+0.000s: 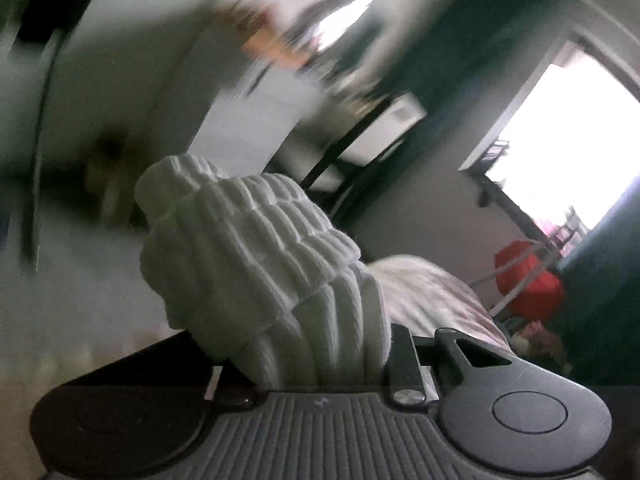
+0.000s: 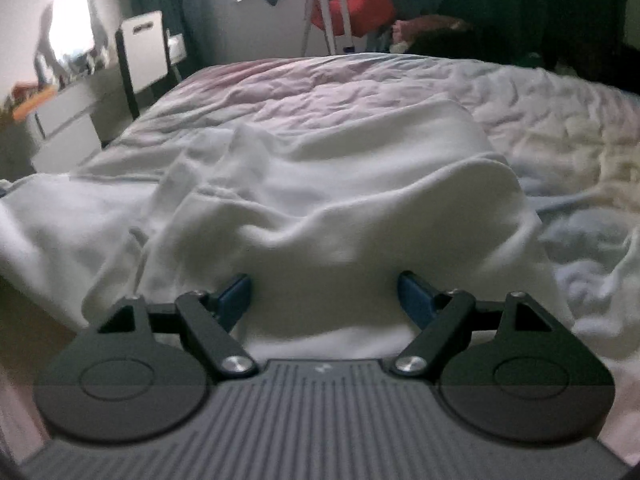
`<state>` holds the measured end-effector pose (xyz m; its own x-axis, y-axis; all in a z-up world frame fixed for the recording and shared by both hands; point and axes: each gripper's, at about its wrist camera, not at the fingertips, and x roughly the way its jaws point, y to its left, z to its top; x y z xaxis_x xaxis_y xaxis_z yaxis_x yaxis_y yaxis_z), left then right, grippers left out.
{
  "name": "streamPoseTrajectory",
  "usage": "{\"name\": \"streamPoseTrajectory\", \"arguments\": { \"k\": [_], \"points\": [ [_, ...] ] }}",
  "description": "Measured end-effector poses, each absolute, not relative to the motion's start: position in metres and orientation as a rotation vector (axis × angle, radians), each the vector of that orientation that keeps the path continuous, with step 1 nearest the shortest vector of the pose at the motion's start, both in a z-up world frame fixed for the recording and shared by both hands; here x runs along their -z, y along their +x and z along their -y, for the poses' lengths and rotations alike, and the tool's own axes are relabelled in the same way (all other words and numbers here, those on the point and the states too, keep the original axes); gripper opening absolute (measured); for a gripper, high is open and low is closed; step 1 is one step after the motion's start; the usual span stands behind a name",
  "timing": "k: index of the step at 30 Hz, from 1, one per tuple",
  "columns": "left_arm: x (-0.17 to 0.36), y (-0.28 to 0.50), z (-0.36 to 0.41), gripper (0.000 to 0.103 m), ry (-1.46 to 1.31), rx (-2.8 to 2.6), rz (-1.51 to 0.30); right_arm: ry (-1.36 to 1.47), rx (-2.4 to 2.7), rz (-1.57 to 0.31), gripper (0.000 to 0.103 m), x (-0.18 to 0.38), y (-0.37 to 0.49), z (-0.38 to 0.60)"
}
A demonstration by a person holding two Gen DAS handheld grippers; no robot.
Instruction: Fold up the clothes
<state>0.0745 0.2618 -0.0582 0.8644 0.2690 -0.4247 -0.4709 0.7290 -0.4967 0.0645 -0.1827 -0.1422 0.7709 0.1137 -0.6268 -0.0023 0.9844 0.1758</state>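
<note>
In the left wrist view a bunched white ribbed knit cuff (image 1: pixel 256 248) of a garment stands up out of my left gripper (image 1: pixel 316 360). The jaws are shut on it and the cloth hides the fingertips. In the right wrist view a white sweater (image 2: pixel 340 184) lies rumpled on the bed (image 2: pixel 360 84). My right gripper (image 2: pixel 326 292) hangs low over the sweater's near edge. It is open wide, with its blue fingers (image 2: pixel 236 296) on either side of a fold of the cloth and no visible squeeze on it.
A pale crumpled quilt covers the bed. A white drawer unit (image 2: pixel 64 128) and a white panel on a dark frame (image 2: pixel 144 48) stand to the left. Beyond the far edge are a red bag (image 2: pixel 352 0), a bright window (image 1: pixel 560 140) and dark curtains.
</note>
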Motion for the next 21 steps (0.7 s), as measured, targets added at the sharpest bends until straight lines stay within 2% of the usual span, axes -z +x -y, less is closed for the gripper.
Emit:
{"name": "streamPoseTrajectory", "arguments": {
  "k": [4, 13, 17, 21],
  "points": [
    [0.017, 0.064, -0.201, 0.025, -0.421, -0.384, -0.224, 0.318, -0.057, -0.578, 0.082, 0.112, 0.045, 0.209],
    [-0.060, 0.055, -0.029, 0.021, -0.254, -0.229, -0.065, 0.419, 0.016, -0.401, 0.082, 0.057, -0.006, 0.270],
    [-0.068, 0.063, 0.063, 0.020, -0.180, -0.147, -0.048, 0.542, 0.032, -0.296, 0.082, 0.039, -0.021, 0.314],
    [-0.048, 0.067, 0.159, 0.020, -0.068, -0.083, -0.015, 0.581, 0.085, -0.209, 0.083, 0.034, -0.031, 0.349]
  ]
}}
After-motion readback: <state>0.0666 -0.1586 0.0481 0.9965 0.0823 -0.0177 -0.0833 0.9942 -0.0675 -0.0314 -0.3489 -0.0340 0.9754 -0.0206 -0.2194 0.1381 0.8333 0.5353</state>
